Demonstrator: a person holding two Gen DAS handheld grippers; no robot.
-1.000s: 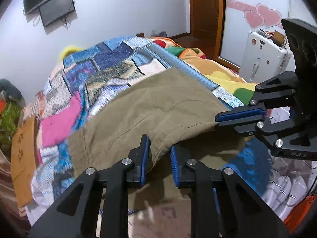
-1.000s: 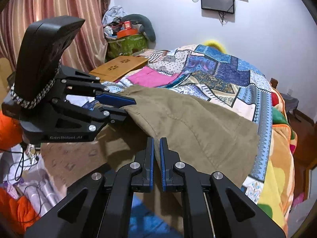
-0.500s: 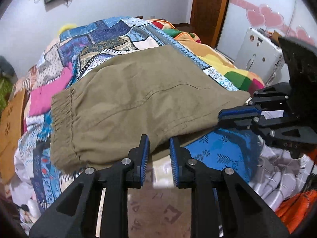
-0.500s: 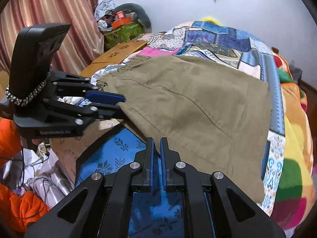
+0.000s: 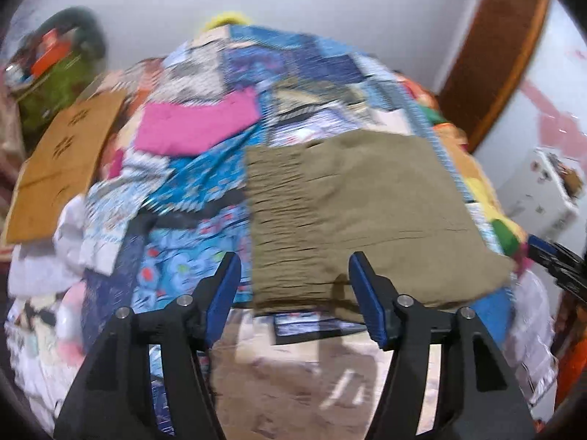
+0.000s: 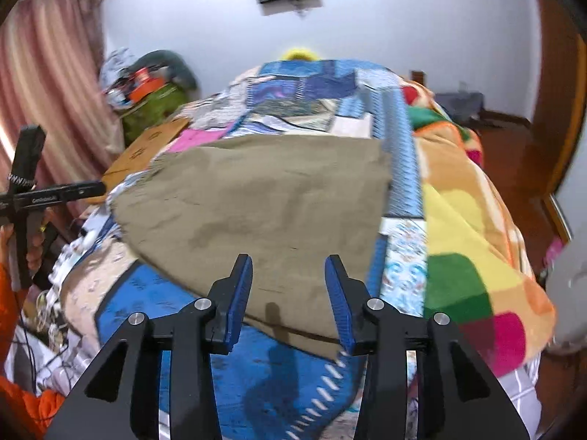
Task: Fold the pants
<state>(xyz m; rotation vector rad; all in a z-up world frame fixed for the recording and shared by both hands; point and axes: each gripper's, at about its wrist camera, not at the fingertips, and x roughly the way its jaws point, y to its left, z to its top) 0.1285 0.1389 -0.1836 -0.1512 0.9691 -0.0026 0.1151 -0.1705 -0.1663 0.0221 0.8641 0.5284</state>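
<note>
Olive-green pants lie folded flat on the patchwork quilt, gathered waistband to the left in the left wrist view. They also show in the right wrist view. My left gripper is open and empty, just short of the pants' near edge by the waistband. My right gripper is open and empty over the pants' near edge. The left gripper also shows at the left of the right wrist view, clear of the cloth. The right gripper's tip shows at the right edge of the left wrist view.
The patchwork quilt covers the bed, with a yellow, orange and green blanket along its right side. A brown cardboard sheet lies to the left. A green bin and pink curtains stand beyond it. A wooden door is at right.
Both grippers held the pants' edge and laid it down on the bed. Now both have opened and let go, and have drawn back a little from the cloth.
</note>
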